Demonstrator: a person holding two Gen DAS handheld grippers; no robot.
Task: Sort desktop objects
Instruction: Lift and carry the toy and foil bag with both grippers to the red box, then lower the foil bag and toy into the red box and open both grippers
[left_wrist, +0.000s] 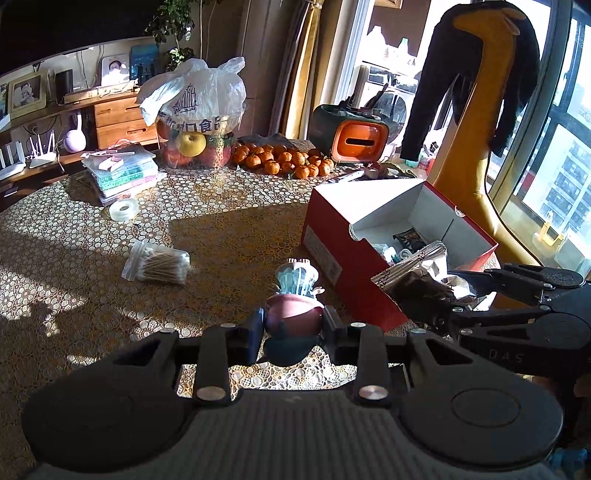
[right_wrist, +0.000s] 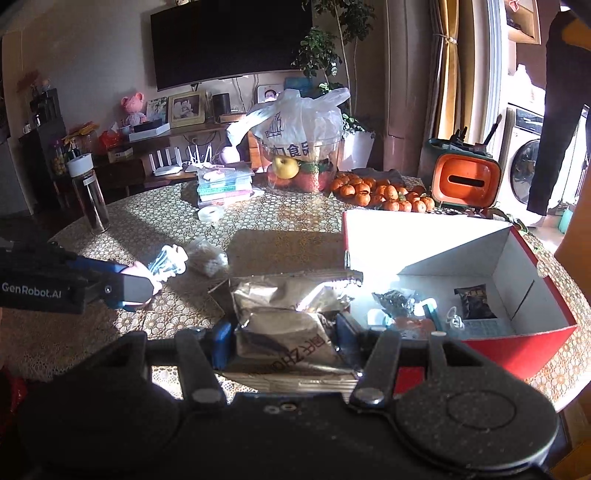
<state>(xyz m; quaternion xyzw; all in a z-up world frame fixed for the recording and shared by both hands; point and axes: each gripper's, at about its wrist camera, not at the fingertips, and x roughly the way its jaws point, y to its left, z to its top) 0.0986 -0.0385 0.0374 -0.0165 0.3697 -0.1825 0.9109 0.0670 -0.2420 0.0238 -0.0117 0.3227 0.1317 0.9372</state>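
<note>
Left gripper (left_wrist: 292, 325) pinched a small pink-and-teal figurine (left_wrist: 295, 295) above the table (left_wrist: 92, 236); right gripper (right_wrist: 284, 336) clamped a silver foil packet (right_wrist: 288, 317) at the red box's (right_wrist: 517, 347) near rim, toward three o'clock; cotton swabs (left_wrist: 157, 261) lay at ten o'clock.

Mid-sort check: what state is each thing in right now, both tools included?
Left tool: shut on the figurine, lifted.
Right tool: shut on the foil packet, beside the box.
Red box: open, several small items inside.
Cotton swab bag: lying on the table.
Tape roll: lying flat.
</note>
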